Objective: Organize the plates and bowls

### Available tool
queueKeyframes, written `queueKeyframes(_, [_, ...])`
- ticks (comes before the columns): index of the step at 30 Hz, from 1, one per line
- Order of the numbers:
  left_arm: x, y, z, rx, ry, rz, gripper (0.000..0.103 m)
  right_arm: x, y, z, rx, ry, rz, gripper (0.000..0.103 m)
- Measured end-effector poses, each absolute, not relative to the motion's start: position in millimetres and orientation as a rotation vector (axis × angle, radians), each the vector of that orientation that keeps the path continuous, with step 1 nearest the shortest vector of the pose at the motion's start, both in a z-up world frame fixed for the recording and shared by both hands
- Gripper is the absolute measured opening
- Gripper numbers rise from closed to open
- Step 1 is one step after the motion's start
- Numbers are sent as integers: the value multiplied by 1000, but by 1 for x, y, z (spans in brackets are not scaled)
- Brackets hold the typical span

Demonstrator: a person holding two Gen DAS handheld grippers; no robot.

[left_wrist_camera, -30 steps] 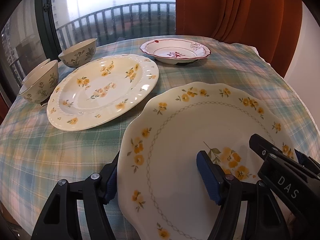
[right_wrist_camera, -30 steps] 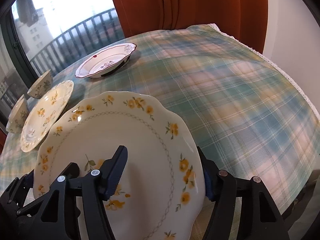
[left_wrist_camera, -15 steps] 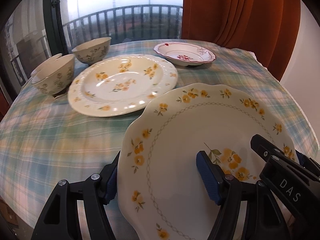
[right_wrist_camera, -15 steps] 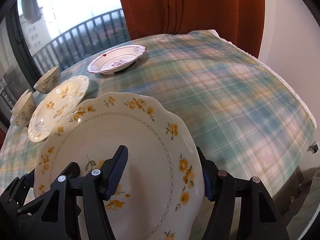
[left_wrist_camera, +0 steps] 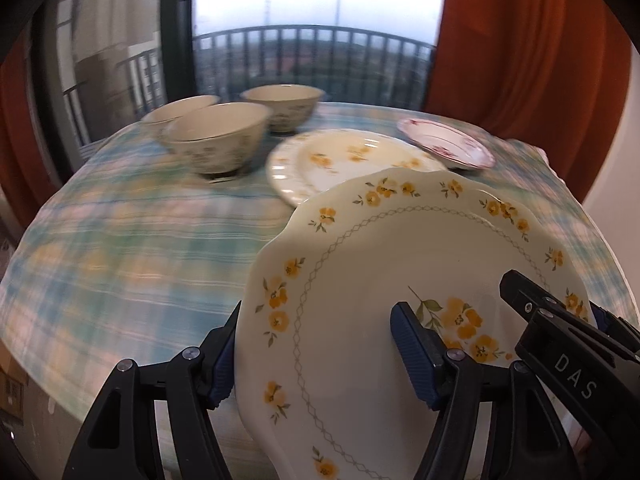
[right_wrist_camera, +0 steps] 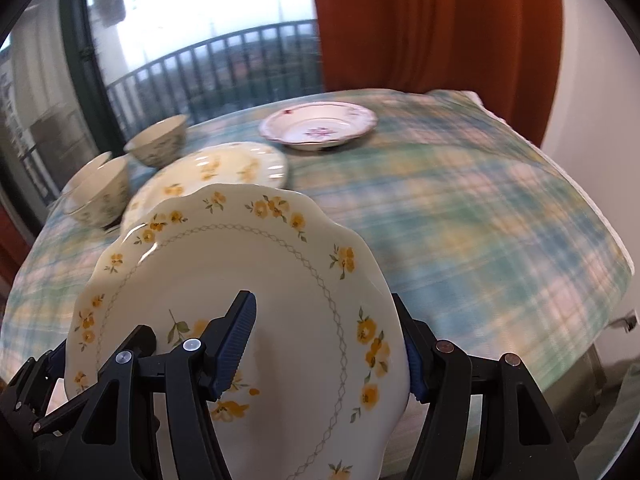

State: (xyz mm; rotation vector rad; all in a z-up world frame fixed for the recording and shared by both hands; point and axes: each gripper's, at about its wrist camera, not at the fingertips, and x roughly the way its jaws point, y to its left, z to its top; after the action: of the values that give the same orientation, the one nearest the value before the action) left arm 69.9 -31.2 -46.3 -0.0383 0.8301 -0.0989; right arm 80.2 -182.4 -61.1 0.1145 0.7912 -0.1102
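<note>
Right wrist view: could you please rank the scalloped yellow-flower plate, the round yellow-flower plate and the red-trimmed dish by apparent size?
1. Scalloped yellow-flower plate, though held close to the camera.
2. Round yellow-flower plate, partly hidden.
3. Red-trimmed dish, farthest away, so its true rank against the round plate is unsure.

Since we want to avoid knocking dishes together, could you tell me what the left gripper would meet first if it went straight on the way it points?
Carrying the scalloped plate, the left gripper would probably bring it first against the yellow-flowered plate lying on the tablecloth just ahead, though the depth is unclear.
</note>
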Motion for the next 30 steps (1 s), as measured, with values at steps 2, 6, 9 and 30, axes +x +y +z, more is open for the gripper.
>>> queueKeyframes(2, [71, -14, -47, -56, 827, -76, 70, 84, -166, -61, 101, 789, -90, 68])
queueKeyframes(6, [74, 15, -50, -76, 832, -40, 70, 92, -133, -63, 74, 797, -53, 68])
queueKeyframes(9, [79, 37, -52, -77, 832, -18, 70, 99, -112, -65, 69, 802, -30, 68])
queueKeyframes(30, [114, 141, -76, -82, 886, 59, 68, 145, -1, -97, 58, 886, 25, 68])
